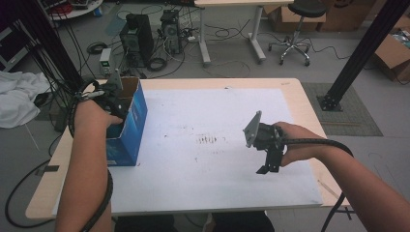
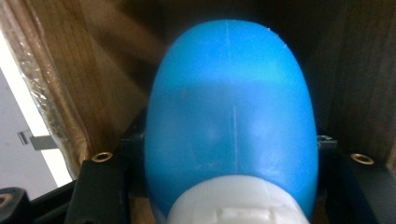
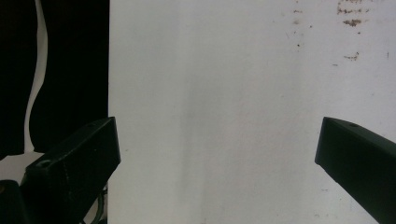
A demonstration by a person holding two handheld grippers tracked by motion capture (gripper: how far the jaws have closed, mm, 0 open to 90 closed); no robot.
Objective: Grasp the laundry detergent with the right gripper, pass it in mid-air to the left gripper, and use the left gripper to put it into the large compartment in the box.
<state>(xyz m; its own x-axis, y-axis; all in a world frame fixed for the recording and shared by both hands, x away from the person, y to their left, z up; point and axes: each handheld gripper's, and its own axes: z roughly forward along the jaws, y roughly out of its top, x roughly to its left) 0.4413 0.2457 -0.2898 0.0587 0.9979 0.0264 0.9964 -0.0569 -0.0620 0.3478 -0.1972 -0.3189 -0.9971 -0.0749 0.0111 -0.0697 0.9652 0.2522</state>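
Reaching down into the open blue cardboard box point(image 1: 126, 126) at the desk's point(image 1: 217, 92) left edge, the left hand-held gripper point(image 1: 112, 104) has its jaws clamped on a blue plastic bottle point(image 2: 231, 116) with a white cap point(image 2: 236, 205). In the left gripper view the bottle's rounded body lies between the two black jaws, cap end toward the camera, with the brown inner walls of the box on both sides. So the bottle sits inside the box, held but not yet let go.

The right hand-held gripper point(image 1: 267, 166) hovers over the white sheet point(image 1: 222, 145) toward the desk's right edge, jaws wide apart with nothing between them; in its own view the bare sheet lies between them.

The step in hand looks like handling the bottle inside the box, though whether it is going in or coming out cannot be told from these pictures. If it is being put down, the next move calls for resting it on the box floor, then spreading the jaws and lifting the gripper straight up, keeping off the cardboard walls so the box does not shift. If it is being taken out, a straight lift is needed.
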